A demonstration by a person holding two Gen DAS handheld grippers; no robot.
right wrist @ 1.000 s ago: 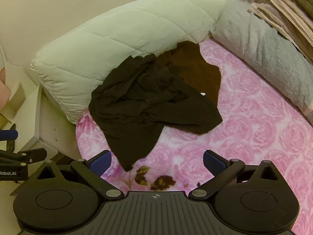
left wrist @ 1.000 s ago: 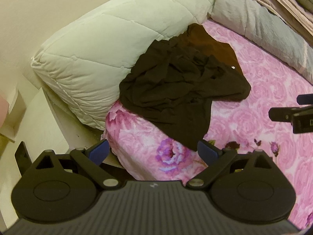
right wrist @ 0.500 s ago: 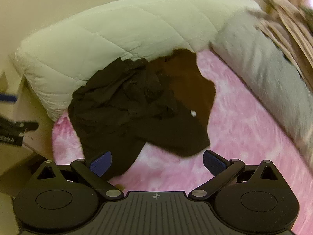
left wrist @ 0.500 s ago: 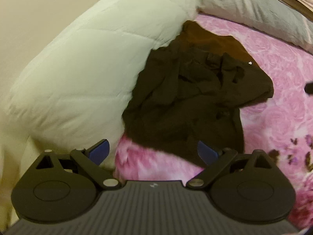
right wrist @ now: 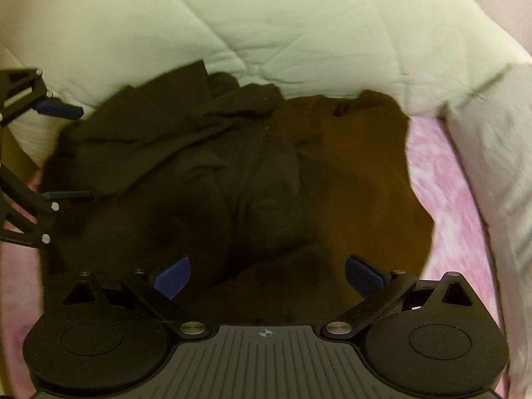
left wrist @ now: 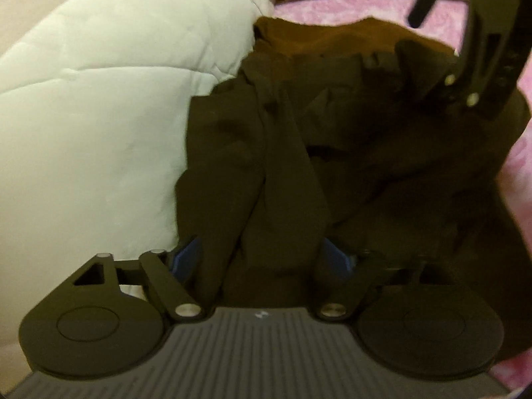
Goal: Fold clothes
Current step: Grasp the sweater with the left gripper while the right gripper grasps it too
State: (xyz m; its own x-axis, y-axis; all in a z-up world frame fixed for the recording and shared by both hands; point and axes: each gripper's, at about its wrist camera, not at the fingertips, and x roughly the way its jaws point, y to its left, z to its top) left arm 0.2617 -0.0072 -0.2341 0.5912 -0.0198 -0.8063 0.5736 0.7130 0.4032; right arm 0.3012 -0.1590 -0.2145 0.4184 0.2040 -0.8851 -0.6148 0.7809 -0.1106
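Observation:
A crumpled black garment [left wrist: 282, 166] lies on the bed, partly over a brown garment [left wrist: 316, 43]. My left gripper [left wrist: 262, 256] is pushed down into the black cloth. Its jaws are closing with a raised fold between the blue pads [left wrist: 186, 256], which still stand apart. The right wrist view shows that left gripper [right wrist: 65, 151] at the pile's left edge, one finger over the quilt. My right gripper [right wrist: 267, 276] hovers open just above the pile where the black garment [right wrist: 199, 183] meets the brown garment [right wrist: 365, 183], and nothing is pinched. The right tool's black linkage [left wrist: 485, 33] shows at top right.
A pale green quilted duvet [right wrist: 266, 33] bulges along the far side and left of the pile [left wrist: 99, 99]. Pink floral bedsheet [right wrist: 449, 183] shows to the right. A grey pillow [right wrist: 492, 166] lines the right edge.
Both grippers have dropped from well above the bed down onto the clothes pile. The left jaws have narrowed around a fold of black cloth. The right gripper's jaws stay wide.

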